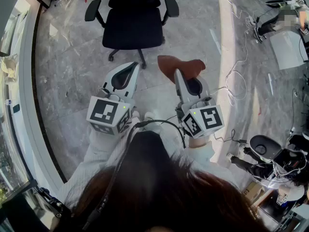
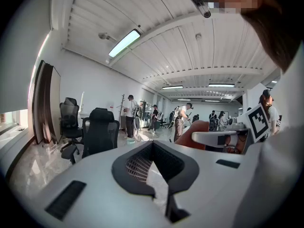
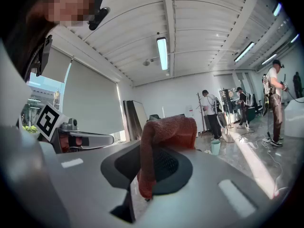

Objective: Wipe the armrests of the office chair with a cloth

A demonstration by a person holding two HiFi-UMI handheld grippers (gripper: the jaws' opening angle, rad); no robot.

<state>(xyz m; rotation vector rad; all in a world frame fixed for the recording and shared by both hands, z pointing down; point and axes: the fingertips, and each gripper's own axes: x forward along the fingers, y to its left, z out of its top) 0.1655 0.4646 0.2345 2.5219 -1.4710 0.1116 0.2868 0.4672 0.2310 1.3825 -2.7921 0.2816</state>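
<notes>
The black office chair (image 1: 134,19) stands on the grey floor ahead of me, its two armrests (image 1: 92,9) (image 1: 171,7) facing me and both grippers short of it. My right gripper (image 1: 178,75) is shut on a rust-brown cloth (image 1: 179,64) that drapes over its tip. In the right gripper view the cloth (image 3: 167,129) hangs between the jaws and hides most of the chair. My left gripper (image 1: 132,66) is shut with nothing in it. The left gripper view has the chair (image 2: 100,133) at the left, beyond the closed jaws.
A second black chair (image 2: 69,119) stands by the window wall at the left. Cables (image 1: 235,76) trail over the floor to the right, near a black case (image 1: 265,147). Several people stand at the far end of the room, beside a small bucket (image 3: 214,147).
</notes>
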